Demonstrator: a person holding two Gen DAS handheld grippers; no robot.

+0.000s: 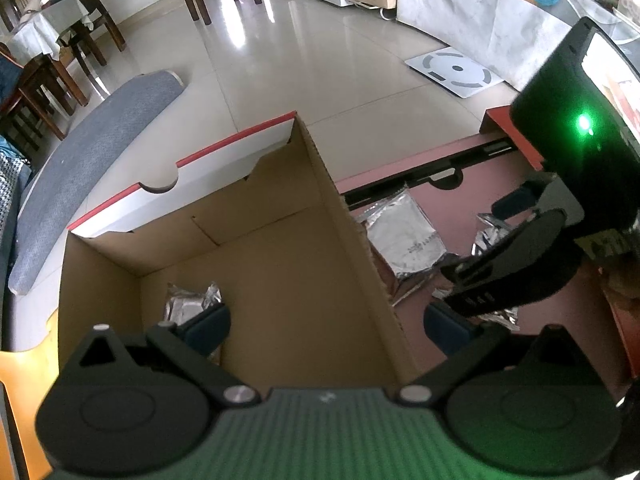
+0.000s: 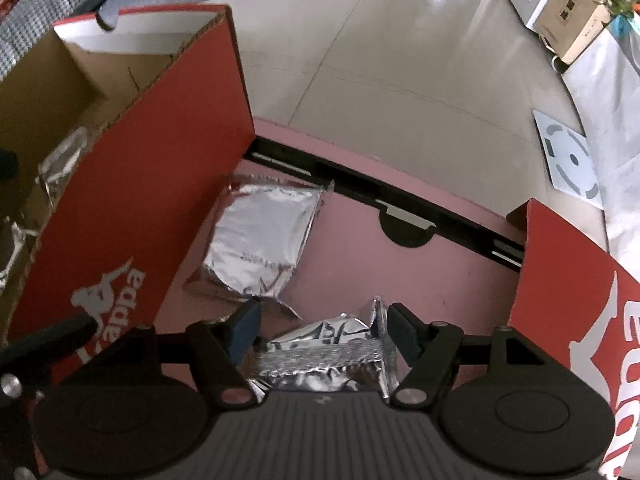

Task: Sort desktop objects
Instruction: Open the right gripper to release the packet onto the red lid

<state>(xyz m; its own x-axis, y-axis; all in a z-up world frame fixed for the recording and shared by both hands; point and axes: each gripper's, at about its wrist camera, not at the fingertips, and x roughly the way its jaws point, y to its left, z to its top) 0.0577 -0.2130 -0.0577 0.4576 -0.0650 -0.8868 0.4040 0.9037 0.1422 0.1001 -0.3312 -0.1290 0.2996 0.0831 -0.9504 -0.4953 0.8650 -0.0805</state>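
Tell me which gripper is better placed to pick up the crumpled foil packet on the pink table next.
Right. The right gripper hangs open directly over the crumpled foil packet, fingers either side. The left gripper straddles the cardboard box's wall instead.

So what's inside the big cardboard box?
Inside the cardboard box lies one crinkly silver foil packet on the brown floor. The left gripper hides the near part of the floor, so anything there cannot be seen.
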